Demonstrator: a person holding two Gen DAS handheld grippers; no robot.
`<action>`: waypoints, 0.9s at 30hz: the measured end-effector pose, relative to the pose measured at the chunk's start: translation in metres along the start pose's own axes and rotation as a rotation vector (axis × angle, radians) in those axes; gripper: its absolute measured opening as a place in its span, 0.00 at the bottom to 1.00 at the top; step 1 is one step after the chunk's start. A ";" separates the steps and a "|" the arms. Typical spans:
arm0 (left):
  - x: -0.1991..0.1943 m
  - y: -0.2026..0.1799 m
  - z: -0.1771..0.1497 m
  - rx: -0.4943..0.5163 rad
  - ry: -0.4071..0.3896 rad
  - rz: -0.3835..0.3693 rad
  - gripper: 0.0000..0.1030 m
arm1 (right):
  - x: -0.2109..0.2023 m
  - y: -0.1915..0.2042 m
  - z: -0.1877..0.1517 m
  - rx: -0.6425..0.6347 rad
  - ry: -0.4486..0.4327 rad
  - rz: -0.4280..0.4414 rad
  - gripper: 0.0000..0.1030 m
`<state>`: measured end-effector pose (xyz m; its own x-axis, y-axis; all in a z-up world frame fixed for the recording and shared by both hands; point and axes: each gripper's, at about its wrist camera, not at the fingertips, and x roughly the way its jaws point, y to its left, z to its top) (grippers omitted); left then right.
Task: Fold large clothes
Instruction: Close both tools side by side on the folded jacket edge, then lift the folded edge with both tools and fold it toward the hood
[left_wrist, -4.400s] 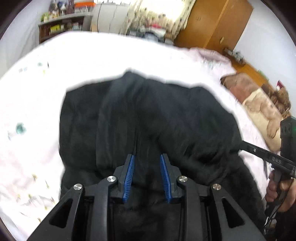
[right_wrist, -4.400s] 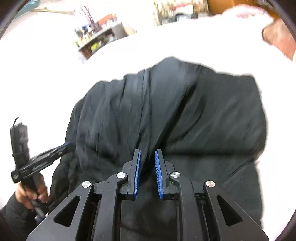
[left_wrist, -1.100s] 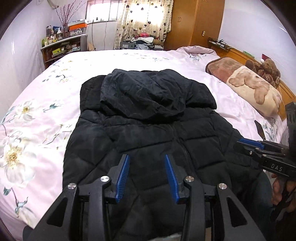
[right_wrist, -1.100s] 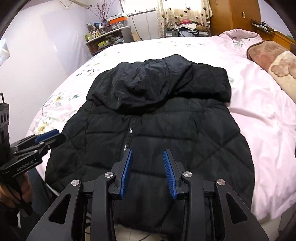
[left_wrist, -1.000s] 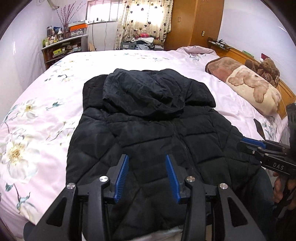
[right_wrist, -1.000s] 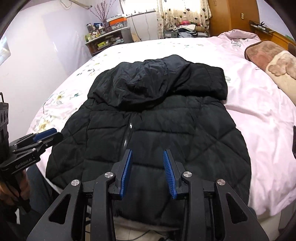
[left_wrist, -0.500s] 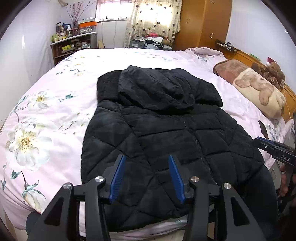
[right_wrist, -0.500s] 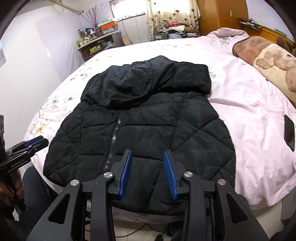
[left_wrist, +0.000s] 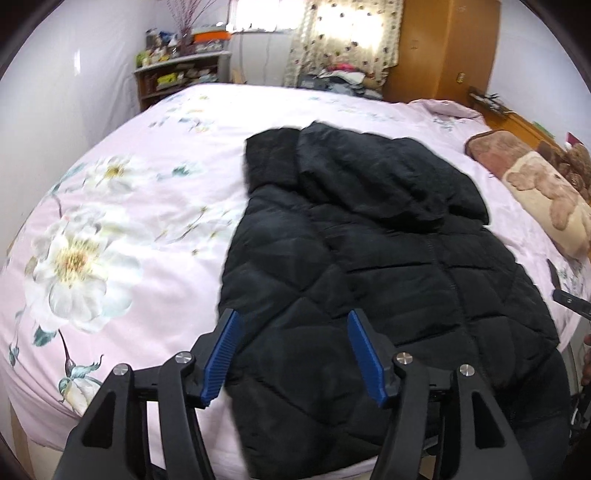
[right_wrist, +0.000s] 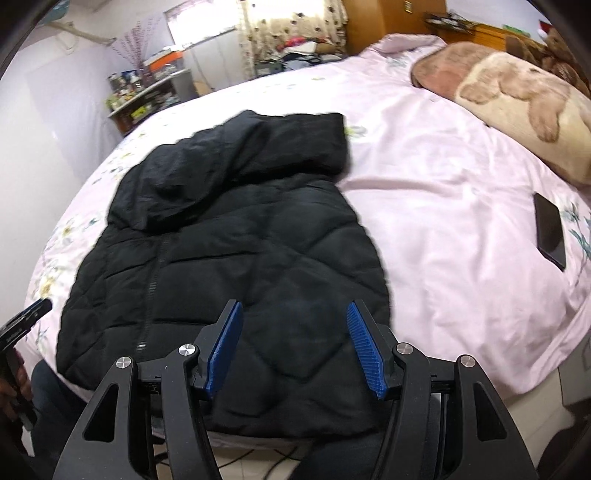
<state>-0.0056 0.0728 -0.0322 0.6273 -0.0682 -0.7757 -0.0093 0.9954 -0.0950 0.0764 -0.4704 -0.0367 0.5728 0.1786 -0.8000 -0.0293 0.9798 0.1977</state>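
Your black quilted puffer jacket (left_wrist: 388, 266) lies flat, hood at the top, centre frame on the pink floral bedsheet (left_wrist: 147, 221). Both the left gripper (left_wrist: 291, 354) and right gripper (right_wrist: 293, 349) are opening, empty, nothing between their pads. Expect bulky, soft, slippery fabric; pinch the lower hem corners deeply.

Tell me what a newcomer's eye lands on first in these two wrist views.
First, the black quilted jacket, spread flat with its hood at the far end, on the pink floral bedsheet, its hem at the near bed edge. Next, the blue-padded left gripper and right gripper, each over the hem, jaws opening with nothing clamped. Off to the right lie a bear-patterned blanket and a dark phone.
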 end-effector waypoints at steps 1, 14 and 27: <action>0.004 0.005 -0.002 -0.007 0.011 0.009 0.61 | 0.002 -0.006 0.000 0.009 0.004 -0.010 0.58; 0.055 0.032 -0.033 -0.127 0.183 -0.056 0.65 | 0.054 -0.056 -0.005 0.145 0.197 0.059 0.58; 0.021 0.022 -0.023 -0.112 0.128 -0.150 0.16 | 0.036 -0.033 0.003 0.134 0.212 0.153 0.13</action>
<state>-0.0104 0.0917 -0.0651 0.5246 -0.2302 -0.8197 -0.0144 0.9602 -0.2788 0.1005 -0.4964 -0.0698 0.3859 0.3522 -0.8527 0.0139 0.9219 0.3871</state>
